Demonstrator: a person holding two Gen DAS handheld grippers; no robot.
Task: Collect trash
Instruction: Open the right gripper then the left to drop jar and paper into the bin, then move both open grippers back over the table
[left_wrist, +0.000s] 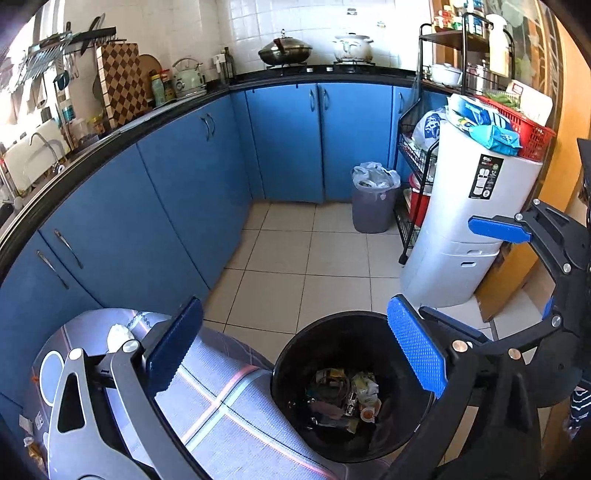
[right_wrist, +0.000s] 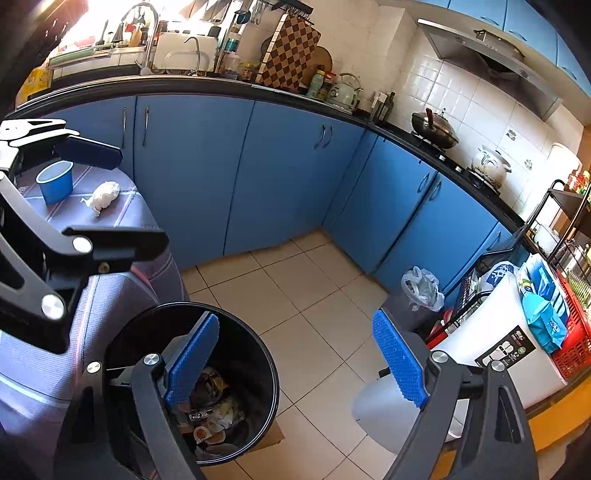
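Both grippers' jaws wide, empty — left gripper (left_wrist: 295, 354) above black bin (left_wrist: 291, 350).

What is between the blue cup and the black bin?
A crumpled white tissue on the table, between the blue cup and black bin; the right wrist view shows it.

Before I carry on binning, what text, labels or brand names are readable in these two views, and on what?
None can be read.
Black label on the white cabinet: white print and icons, too small.
Blue packets on top of it: print blurred.
White bag in the rack: blue mark, unreadable.
Jars on the counter: labels too small.
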